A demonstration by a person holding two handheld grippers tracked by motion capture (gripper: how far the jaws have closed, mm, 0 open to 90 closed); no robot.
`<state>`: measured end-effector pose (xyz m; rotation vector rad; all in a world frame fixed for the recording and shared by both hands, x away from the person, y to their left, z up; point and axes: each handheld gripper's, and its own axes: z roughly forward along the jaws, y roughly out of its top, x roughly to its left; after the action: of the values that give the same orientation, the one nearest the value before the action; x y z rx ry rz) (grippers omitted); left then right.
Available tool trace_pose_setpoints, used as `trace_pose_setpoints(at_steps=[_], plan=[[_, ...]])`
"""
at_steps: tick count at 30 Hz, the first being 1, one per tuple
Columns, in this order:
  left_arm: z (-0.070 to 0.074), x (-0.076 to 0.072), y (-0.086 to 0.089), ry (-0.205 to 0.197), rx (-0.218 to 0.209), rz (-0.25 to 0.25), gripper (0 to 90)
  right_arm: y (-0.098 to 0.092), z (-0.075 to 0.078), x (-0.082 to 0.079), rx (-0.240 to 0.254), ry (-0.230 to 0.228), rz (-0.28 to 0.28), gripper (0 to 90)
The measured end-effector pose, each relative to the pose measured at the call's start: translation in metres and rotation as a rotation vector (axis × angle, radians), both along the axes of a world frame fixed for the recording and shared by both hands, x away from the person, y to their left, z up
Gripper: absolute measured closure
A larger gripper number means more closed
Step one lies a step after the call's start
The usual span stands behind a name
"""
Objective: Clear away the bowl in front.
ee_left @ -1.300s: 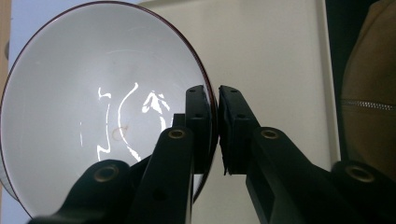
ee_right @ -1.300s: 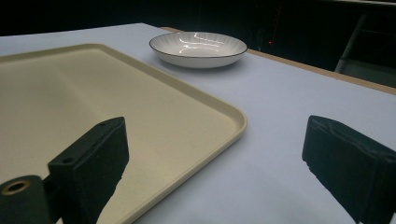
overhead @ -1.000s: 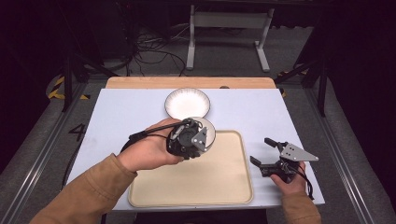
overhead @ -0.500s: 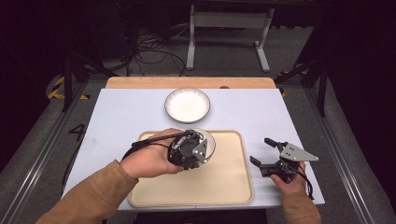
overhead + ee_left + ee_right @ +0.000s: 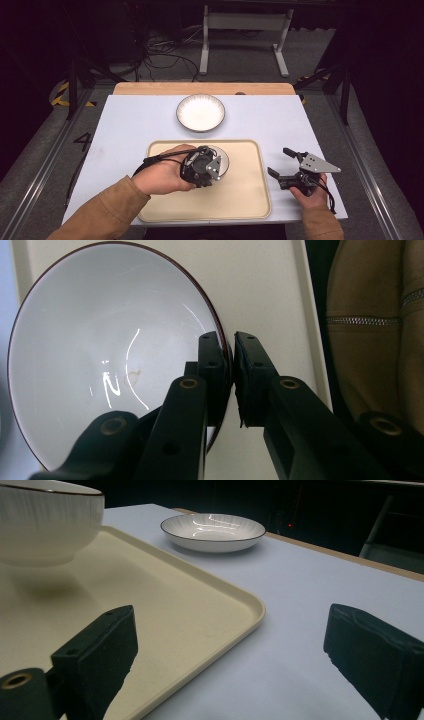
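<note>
Left tool point(image 5: 227, 360) clamps bowl point(image 5: 107, 350) rim, over the tray's point(image 5: 250, 200) far edge. Right tool point(image 5: 230, 655) gapes wide, empty, at tabletop's point(image 5: 125, 120) near-right corner.

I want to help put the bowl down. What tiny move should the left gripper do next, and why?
Probably lower it a bit more. The left gripper pinches the bowl by its rim, and in the right gripper view it hangs just above the tray, casting a shadow.

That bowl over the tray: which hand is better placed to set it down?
Left, probably. The left gripper already clamps the bowl by its rim above the tray, while the right gripper waits open beside the tray.
</note>
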<state>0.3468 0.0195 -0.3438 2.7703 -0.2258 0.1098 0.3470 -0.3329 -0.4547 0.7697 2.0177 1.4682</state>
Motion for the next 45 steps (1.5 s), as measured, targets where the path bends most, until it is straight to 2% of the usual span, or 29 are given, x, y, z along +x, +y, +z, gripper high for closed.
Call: trace_pose_setpoints(at_steps=[9, 14, 16, 19, 31, 34, 39, 45], plan=[[-0.016, 0.004, -0.001, 0.029, 0.017, 0.001, 82.9, 0.000, 0.000, 0.000, 0.000, 0.000, 0.002, 7.6], [-0.022, 0.005, -0.003, 0.034, 0.026, 0.006, 82.9, 0.000, 0.000, 0.000, -0.001, 0.000, 0.001, 7.6], [-0.025, 0.007, -0.004, 0.029, 0.047, -0.001, 83.0, 0.000, 0.000, 0.000, -0.001, 0.000, 0.002, 7.6], [-0.028, 0.008, -0.003, 0.035, 0.047, 0.007, 82.9, 0.000, 0.000, 0.000, -0.001, 0.000, 0.002, 7.6], [-0.031, 0.008, -0.004, 0.031, 0.060, 0.000, 83.7, 0.000, 0.000, 0.000, -0.004, 0.000, 0.001, 7.6], [-0.033, 0.008, -0.004, 0.050, 0.058, 0.006, 83.9, 0.000, 0.000, 0.000, -0.005, 0.000, 0.001, 7.6], [-0.034, 0.008, -0.003, 0.057, 0.057, 0.017, 84.2, 0.000, 0.000, 0.000, -0.004, 0.000, 0.000, 7.6], [-0.038, 0.008, -0.004, 0.078, 0.078, 0.006, 84.0, 0.001, 0.000, 0.000, -0.005, 0.000, -0.001, 7.6]])
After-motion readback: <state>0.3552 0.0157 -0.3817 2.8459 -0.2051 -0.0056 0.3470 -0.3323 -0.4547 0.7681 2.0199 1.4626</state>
